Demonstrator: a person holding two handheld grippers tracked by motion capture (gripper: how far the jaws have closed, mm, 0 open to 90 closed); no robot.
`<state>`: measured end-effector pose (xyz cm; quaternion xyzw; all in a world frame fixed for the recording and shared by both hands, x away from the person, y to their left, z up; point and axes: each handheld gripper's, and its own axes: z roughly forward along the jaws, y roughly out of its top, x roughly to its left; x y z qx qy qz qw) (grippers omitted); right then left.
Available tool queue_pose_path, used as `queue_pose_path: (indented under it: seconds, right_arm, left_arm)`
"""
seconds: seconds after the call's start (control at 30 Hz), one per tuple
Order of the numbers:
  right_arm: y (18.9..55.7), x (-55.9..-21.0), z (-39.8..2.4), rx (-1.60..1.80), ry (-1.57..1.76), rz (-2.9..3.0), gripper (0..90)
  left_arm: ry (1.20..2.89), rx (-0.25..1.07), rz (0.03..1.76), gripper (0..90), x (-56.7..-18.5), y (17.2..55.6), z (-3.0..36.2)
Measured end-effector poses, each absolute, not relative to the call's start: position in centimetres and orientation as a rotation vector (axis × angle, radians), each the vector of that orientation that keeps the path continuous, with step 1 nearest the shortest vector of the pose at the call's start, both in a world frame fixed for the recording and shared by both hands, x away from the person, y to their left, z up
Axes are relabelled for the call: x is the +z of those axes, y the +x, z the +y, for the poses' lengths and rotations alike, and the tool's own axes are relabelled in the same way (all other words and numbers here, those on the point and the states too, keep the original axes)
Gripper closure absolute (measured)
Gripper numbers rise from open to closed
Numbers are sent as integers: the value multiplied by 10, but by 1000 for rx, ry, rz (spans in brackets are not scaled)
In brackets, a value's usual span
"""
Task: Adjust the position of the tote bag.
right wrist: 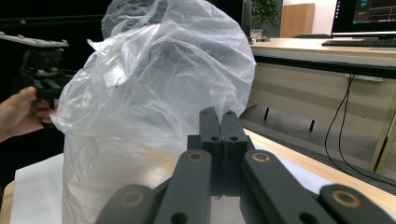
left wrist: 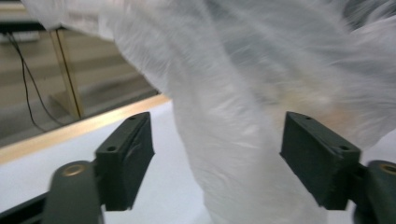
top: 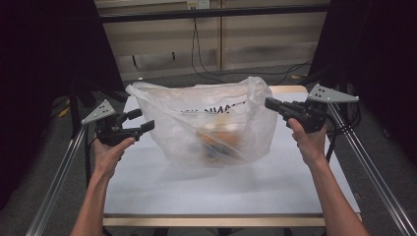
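Observation:
A clear plastic bag [top: 206, 123] stands crumpled on the white table [top: 221, 189], with something orange and brown [top: 221, 138] inside it. My left gripper [top: 146, 119] is open beside the bag's left side. In the left gripper view its jaws [left wrist: 217, 158] stand wide apart, with the bag [left wrist: 243, 93] just ahead and no pad pressing on it. My right gripper [top: 269, 103] is shut at the bag's upper right edge. Its jaws [right wrist: 223, 114] meet flat against the bag's film [right wrist: 154, 93]; I cannot tell whether any film is pinched.
Metal rails [top: 59, 172] run along both sides of the table, the right one [top: 373, 167] close to the forearm. Cables [top: 206, 69] lie on the floor past the far edge. A desk with a monitor [right wrist: 364, 18] stands beyond the table. The near half of the table is bare.

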<state>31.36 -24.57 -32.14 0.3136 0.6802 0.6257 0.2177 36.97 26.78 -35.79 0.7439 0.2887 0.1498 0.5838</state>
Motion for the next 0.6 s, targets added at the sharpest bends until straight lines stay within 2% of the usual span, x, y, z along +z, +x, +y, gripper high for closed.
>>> queue_pose_path:
  seconds: [0.1,0.13,0.23,0.27,0.3,0.33,0.4,0.6]
  right_arm:
    - [313,-321,-248,1739,864,1879,900]
    - [312,-319,-250,1739,867,1871,900]
    - [311,-318,-254,1745,867,1856,900]
    - [310,-317,-258,1740,876,1848,900]
    - [310,-317,-258,1740,876,1848,900]
    - [310,-317,-260,1742,879,1843,900]
    - [309,-316,-267,1741,898,1822,900]
    - [309,-316,-275,1726,918,1790,900]
  left_arm:
    - [1744,335,683,206,-362,374,263]
    - [1750,318,665,245,-363,375,258]
    - [1754,320,622,497,-362,373,253]
    - [1745,314,570,606,-359,369,248]
    - [1745,314,570,675,-359,369,248]
    - [1750,314,549,675,-357,367,245]
    - [1759,297,503,884,-352,363,239]
    - [1767,341,465,900,-343,354,231]
